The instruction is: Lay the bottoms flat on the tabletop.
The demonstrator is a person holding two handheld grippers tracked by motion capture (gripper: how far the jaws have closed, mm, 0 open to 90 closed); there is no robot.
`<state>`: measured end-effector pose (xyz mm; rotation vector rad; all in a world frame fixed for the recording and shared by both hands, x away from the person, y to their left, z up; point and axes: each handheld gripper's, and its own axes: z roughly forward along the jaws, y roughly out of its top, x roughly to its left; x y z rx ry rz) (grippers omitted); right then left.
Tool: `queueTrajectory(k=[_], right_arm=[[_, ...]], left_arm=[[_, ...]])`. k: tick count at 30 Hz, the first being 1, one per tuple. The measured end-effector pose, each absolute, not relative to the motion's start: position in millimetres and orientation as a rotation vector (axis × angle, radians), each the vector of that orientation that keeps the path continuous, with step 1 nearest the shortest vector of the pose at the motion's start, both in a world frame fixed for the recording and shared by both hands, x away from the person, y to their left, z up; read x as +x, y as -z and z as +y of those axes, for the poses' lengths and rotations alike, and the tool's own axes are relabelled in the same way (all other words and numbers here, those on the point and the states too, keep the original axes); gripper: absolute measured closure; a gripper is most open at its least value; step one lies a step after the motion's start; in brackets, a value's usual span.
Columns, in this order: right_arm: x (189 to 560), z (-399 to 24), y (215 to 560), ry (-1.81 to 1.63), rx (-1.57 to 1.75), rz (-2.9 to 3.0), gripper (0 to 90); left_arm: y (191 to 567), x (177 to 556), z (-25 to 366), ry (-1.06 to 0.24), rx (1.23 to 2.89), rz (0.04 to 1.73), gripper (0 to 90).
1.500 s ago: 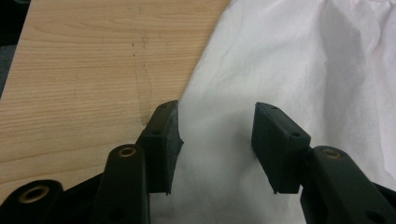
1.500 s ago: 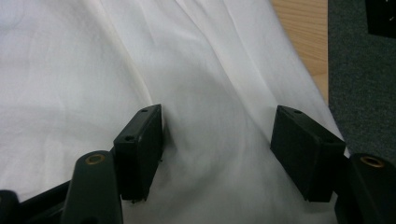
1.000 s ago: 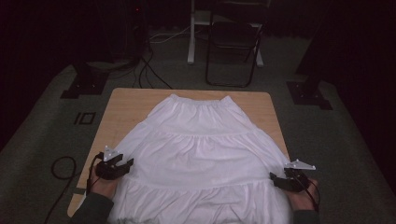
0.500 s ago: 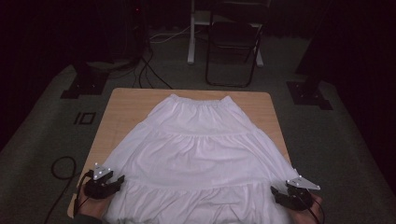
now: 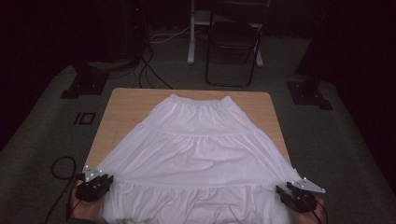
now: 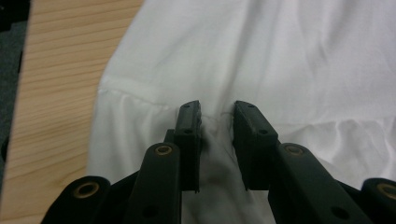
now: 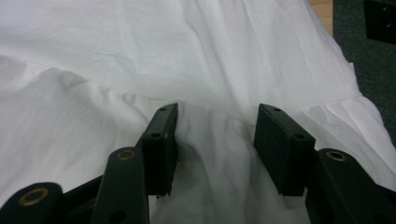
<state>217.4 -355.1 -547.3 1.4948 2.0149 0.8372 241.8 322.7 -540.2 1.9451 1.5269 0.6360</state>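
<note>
A white tiered skirt lies spread flat on the wooden table, with its waistband at the far end. My left gripper rests on the skirt's near left edge, at the seam of the bottom tier. In the left gripper view its jaws have just been closing, and a ridge of cloth is bunched in the narrow gap between them. My right gripper sits at the near right edge on the same seam. Its jaws have also just been closing but stand wider, with a loose bulge of cloth between them.
A black folding chair stands beyond the table's far edge, next to a white post. Black stand bases sit on the grey floor on both sides. A cable loop lies near the left hand.
Both grippers have slid toward the near edge along the skirt's sides, down to the bottom tier seam.
</note>
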Motion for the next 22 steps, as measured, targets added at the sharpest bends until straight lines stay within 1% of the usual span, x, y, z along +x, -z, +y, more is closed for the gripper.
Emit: queueTrajectory(k=[4,7,12,22], right_arm=[[217.9,-356.1,547.4,-0.837,1.504,2.006,49.6],[216.9,-356.0,548.3,-0.845,1.486,2.009,47.5],[215.9,-357.3,549.7,-0.867,1.475,2.009,46.3],[215.7,-357.8,550.5,-0.878,1.469,2.011,45.0]], left_arm=[[541.0,243.1,328.5,-0.648,1.924,1.538,70.9],[540.9,243.7,328.6,-0.661,1.923,1.549,69.5],[541.8,243.5,332.8,-0.621,1.89,1.554,67.8],[541.9,243.5,331.4,-0.629,1.892,1.556,66.9]])
